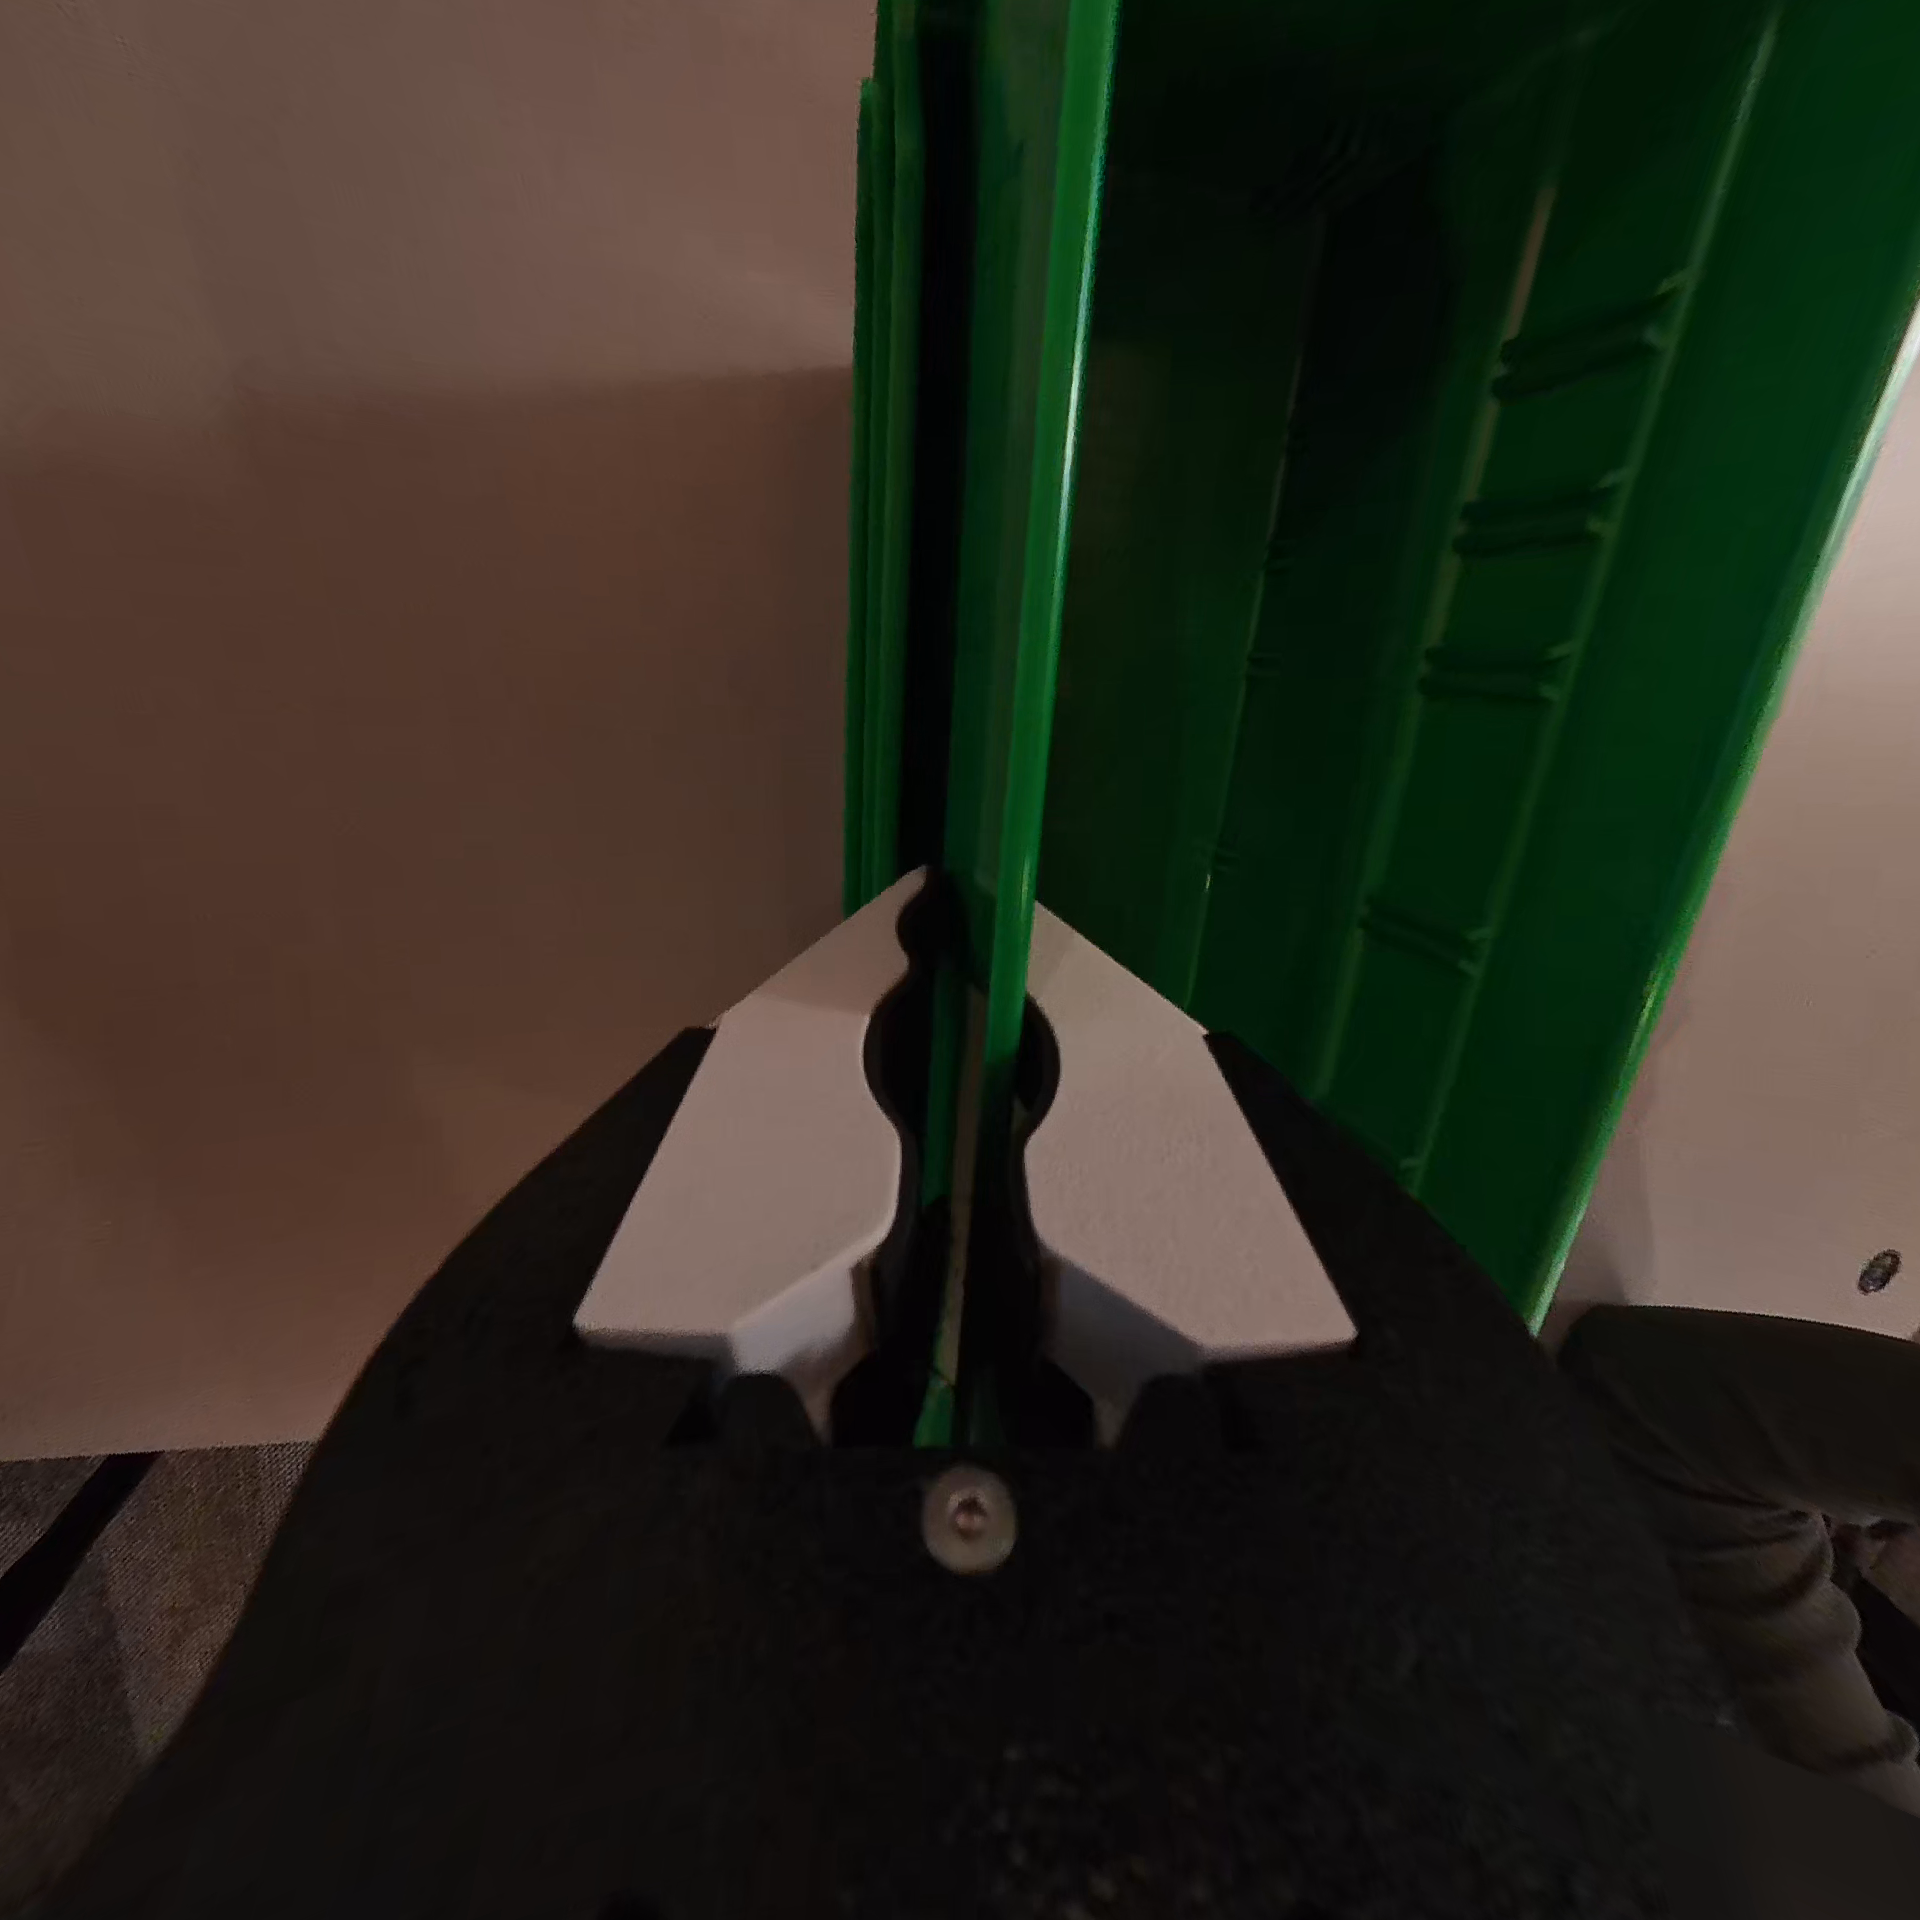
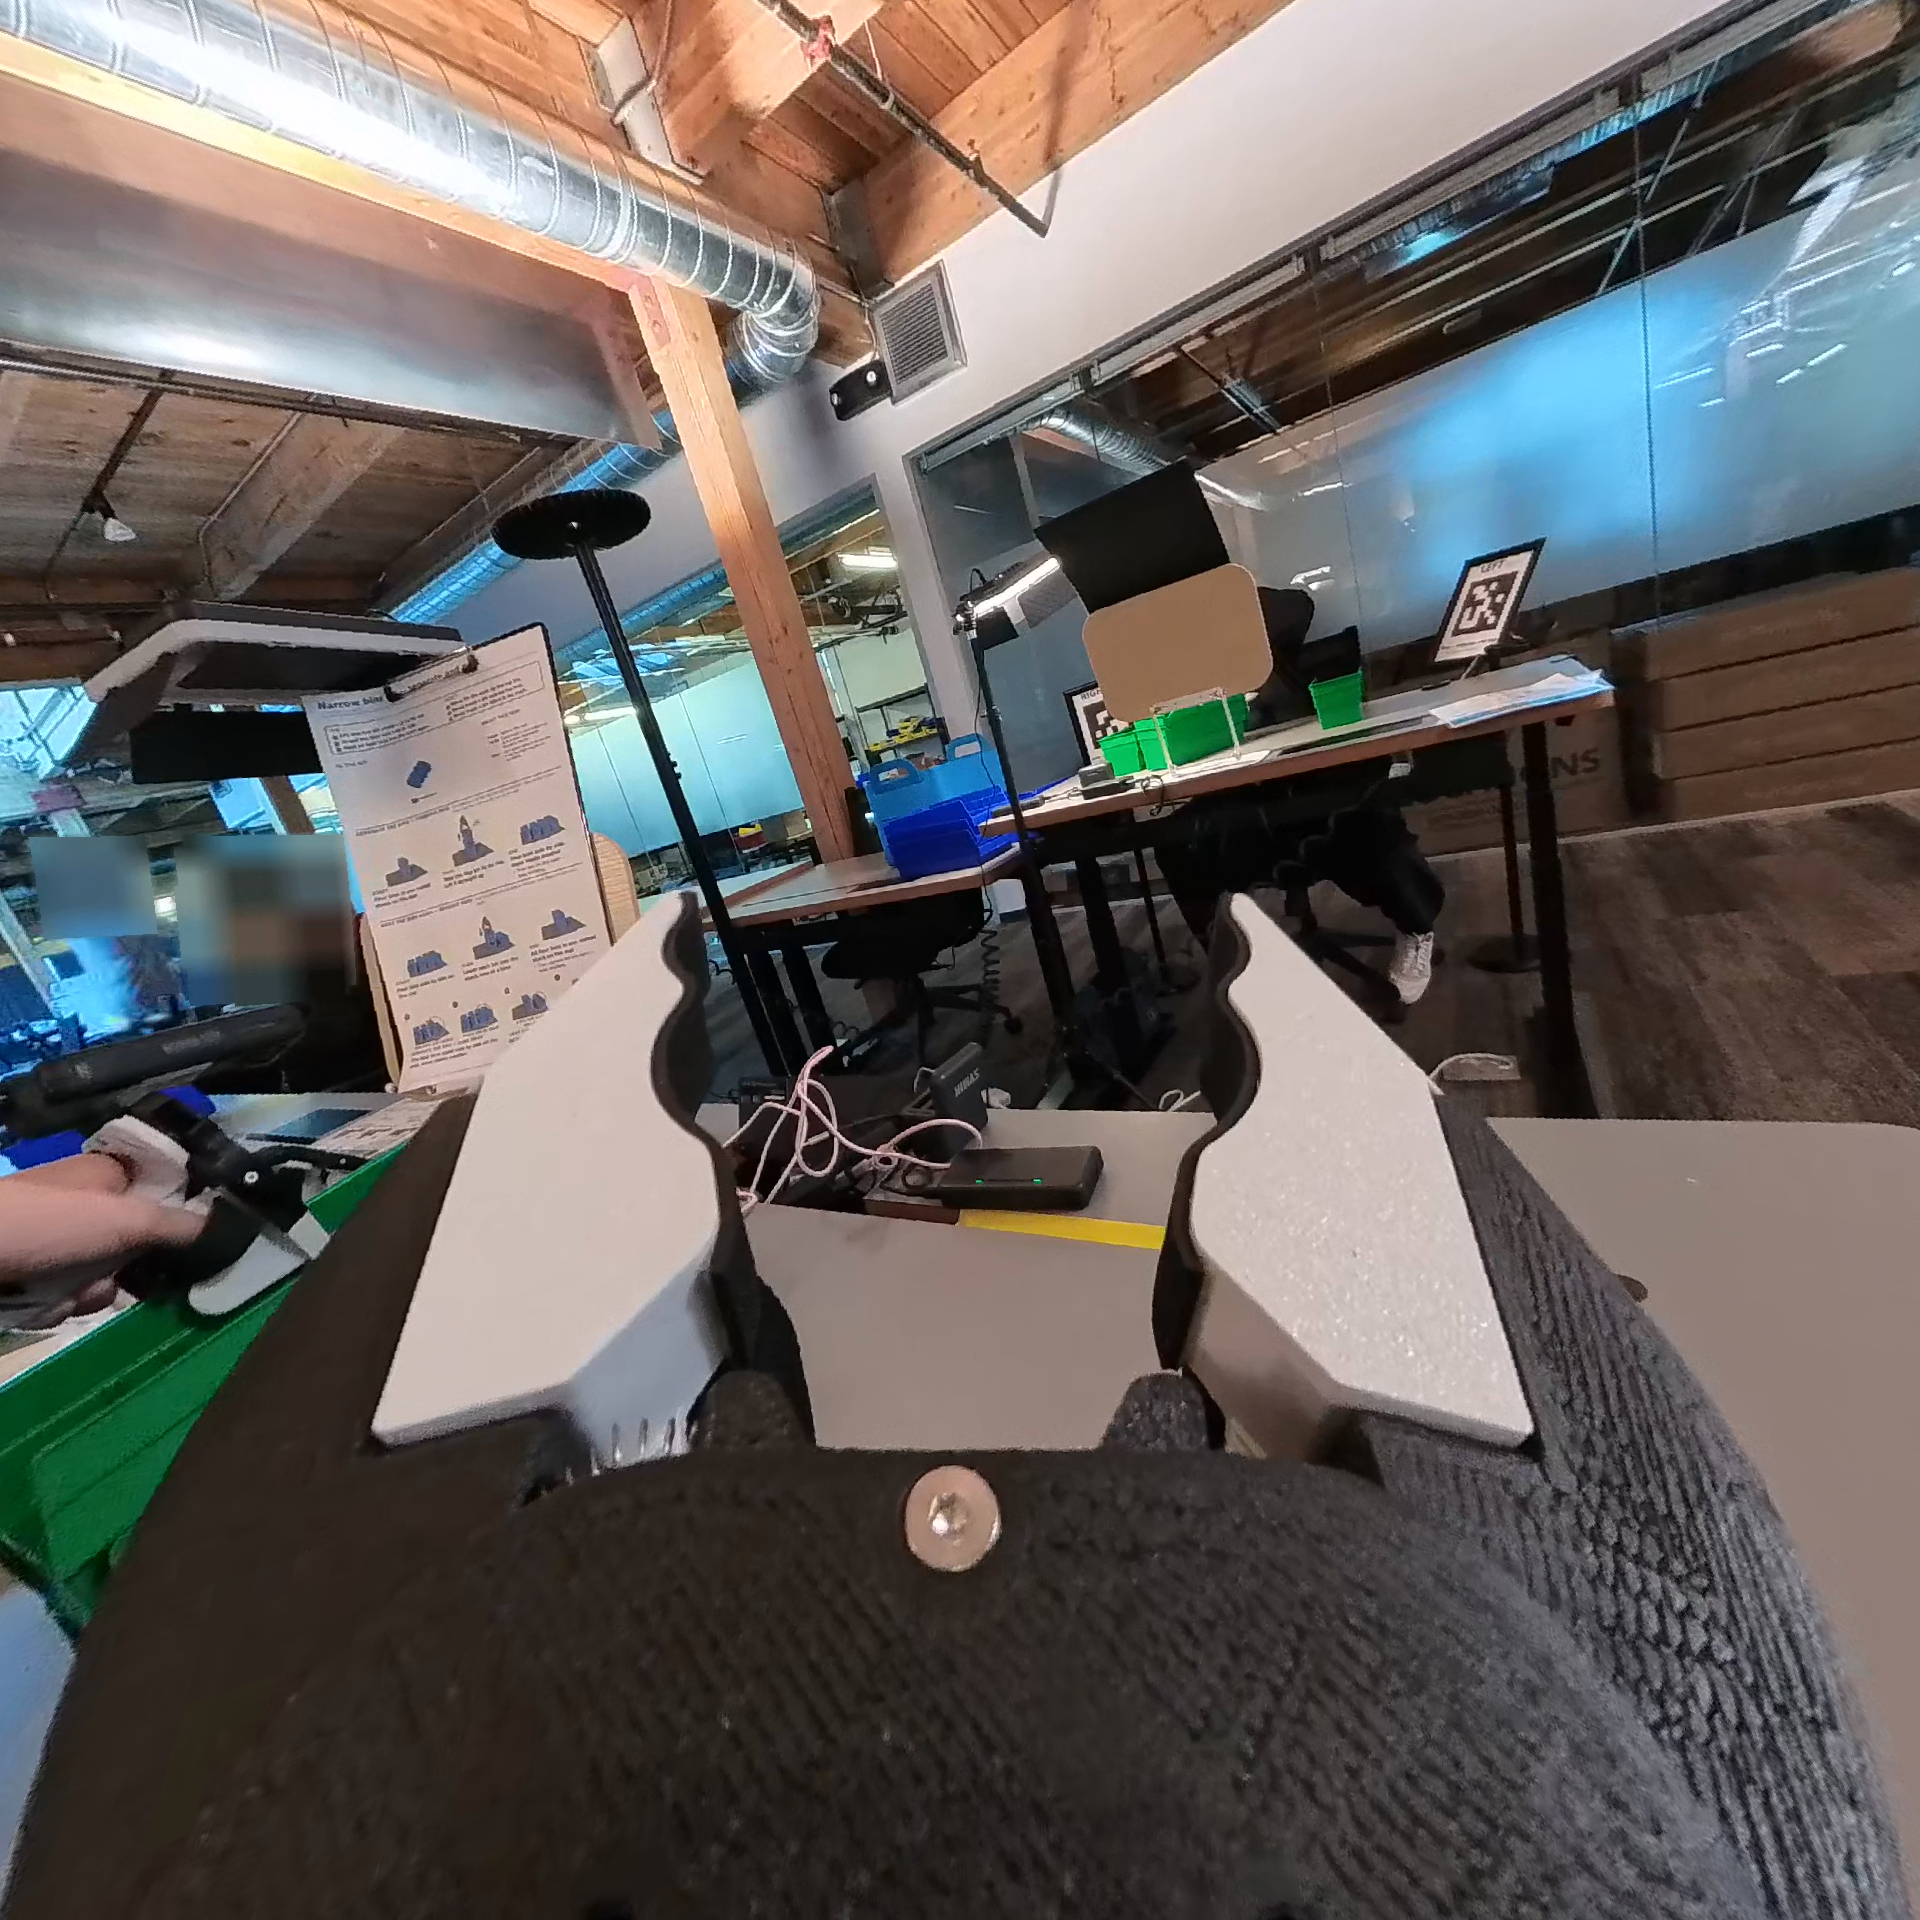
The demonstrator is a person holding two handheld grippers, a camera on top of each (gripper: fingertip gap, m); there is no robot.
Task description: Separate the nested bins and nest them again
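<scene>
Left wrist view: left gripper (image 1: 977, 914) clamps the green bin (image 1: 1351, 644) wall, possibly 2 nested; right gripper (image 2: 956, 935) gapes empty, centre frame.

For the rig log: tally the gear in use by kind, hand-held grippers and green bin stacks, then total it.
Hand-held grippers: 2 (left hand-held gripper shut on the green bin stack, right hand-held gripper open)
Green bin stack: 1 (bins inside cannot be counted)
Total: 3
</scene>
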